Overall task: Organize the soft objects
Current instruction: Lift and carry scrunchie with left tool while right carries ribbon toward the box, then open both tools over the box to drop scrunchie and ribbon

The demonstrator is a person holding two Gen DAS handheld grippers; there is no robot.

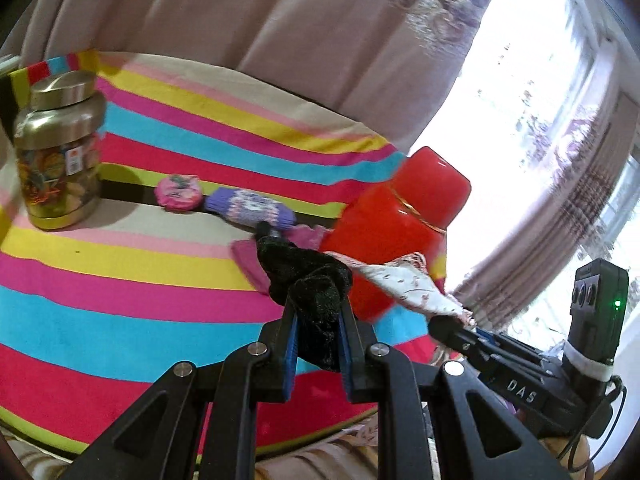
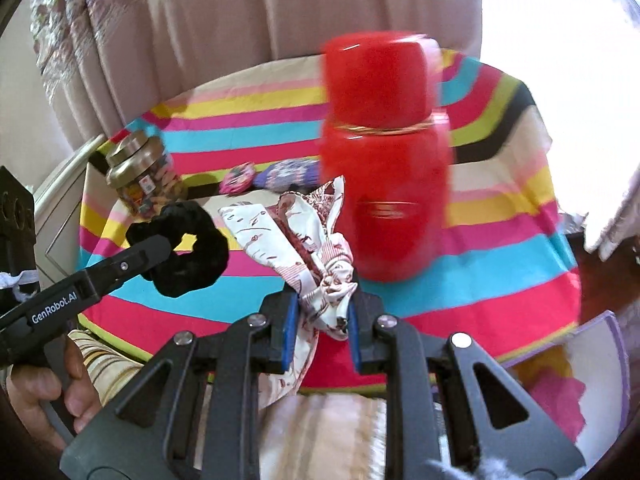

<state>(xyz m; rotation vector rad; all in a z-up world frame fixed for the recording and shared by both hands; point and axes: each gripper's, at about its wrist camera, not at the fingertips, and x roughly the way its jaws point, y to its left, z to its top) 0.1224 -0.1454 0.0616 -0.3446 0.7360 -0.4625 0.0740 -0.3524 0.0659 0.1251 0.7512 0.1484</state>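
Note:
My left gripper (image 1: 318, 322) is shut on a black velvet scrunchie (image 1: 308, 280) and holds it above the striped cloth; it also shows in the right wrist view (image 2: 188, 252). My right gripper (image 2: 322, 316) is shut on a white patterned fabric hair tie (image 2: 304, 248), also seen in the left wrist view (image 1: 412, 286). A purple knitted piece (image 1: 252, 210) and a round pink soft item (image 1: 178, 192) lie on the cloth behind. A pink cloth (image 1: 248, 260) lies under the scrunchie.
A red flask (image 2: 384, 160) stands close in front of both grippers. A steel jar with a printed label (image 1: 58, 160) stands at the left. The table has a striped cloth (image 1: 120, 280). A purple-rimmed container (image 2: 580, 380) sits at lower right. Curtains hang behind.

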